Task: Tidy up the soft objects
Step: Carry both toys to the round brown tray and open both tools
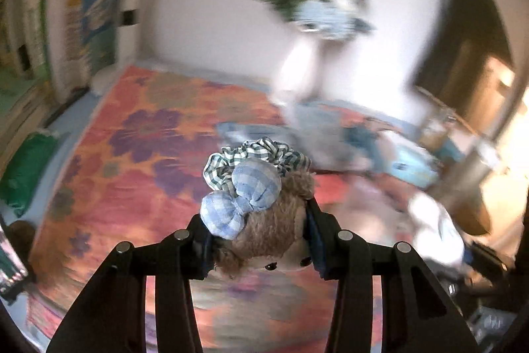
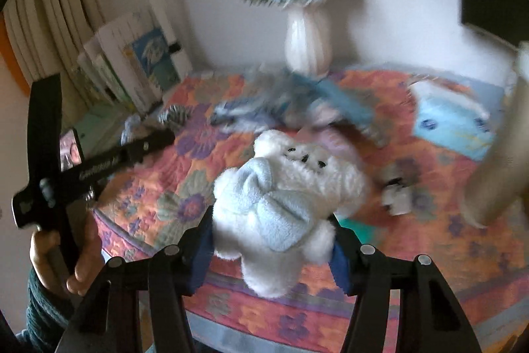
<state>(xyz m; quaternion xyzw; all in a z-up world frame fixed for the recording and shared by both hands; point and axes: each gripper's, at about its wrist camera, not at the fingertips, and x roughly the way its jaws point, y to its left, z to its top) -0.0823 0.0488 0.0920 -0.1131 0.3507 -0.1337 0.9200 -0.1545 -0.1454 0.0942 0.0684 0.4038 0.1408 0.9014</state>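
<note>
You have 2 soft toys in hand and lifted off the desk (image 2: 429, 253). Your left gripper (image 1: 258, 240) has its fingers clamped on a brown plush bear (image 1: 274, 230) with a blue gingham bow. Your right gripper (image 2: 271, 240) has its fingers clamped on a white plush toy (image 2: 291, 187) wearing a pale blue bow. Neither is placed yet, and blurred soft items (image 2: 264, 111) lie far across the floral cloth, seemingly unsorted.

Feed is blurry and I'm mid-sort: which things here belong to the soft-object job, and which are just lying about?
Job:
brown plush bear with blue gingham bow, in left gripper
white fluffy plush with pale blue scarf, in right gripper

Lying about:
white ceramic vase of blue flowers
light blue tissue pack
stacked books
</note>
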